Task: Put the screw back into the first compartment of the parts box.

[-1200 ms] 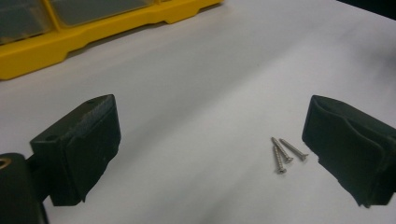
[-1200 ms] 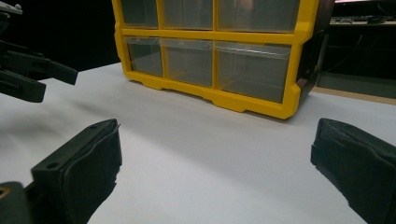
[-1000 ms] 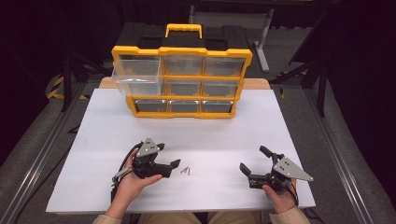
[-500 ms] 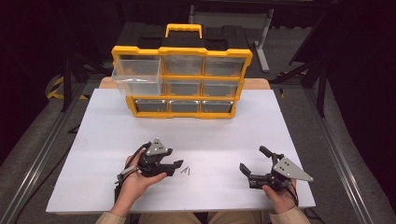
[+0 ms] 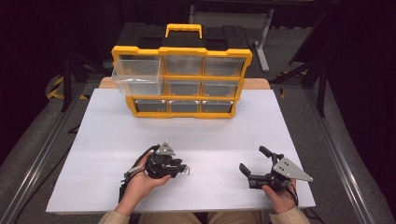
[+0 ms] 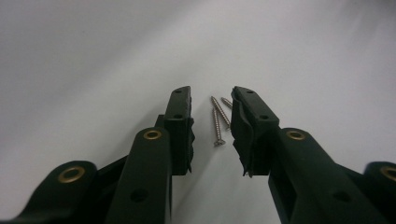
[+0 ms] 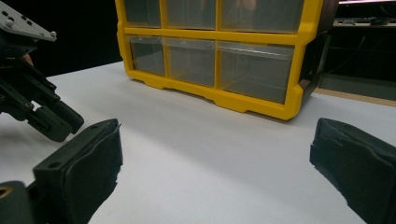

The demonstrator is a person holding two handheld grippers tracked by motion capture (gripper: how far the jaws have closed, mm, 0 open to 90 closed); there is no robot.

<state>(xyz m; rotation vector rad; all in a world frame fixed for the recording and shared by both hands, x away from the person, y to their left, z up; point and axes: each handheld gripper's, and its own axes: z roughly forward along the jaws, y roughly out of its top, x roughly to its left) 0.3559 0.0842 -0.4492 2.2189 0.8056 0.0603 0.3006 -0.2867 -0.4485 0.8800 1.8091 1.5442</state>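
Three small silver screws (image 6: 217, 122) lie close together on the white table (image 5: 210, 130). My left gripper (image 6: 210, 95) rests low over them, and its jaws have just been closing. The screws lie in the narrow gap between the pads, which stand clear of them. In the high view the left gripper (image 5: 183, 168) is at the front left with the screws (image 5: 188, 171) at its tips. My right gripper (image 5: 252, 158) sits at the front right, wide open with nothing between its jaws (image 7: 217, 135). The left gripper (image 7: 42, 112) also appears at the left edge of the right gripper view.
A yellow organizer (image 5: 182, 50) with clear drawers stands at the back of the table, also seen close up as the organizer (image 7: 289, 100) in the right gripper view. Its top left drawer (image 5: 137, 77) is pulled out. Dark floor and metal rails surround the table.
The left gripper has shifted a little to the right onto the screws, and its jaws have narrowed around them. The right gripper has stayed in place.
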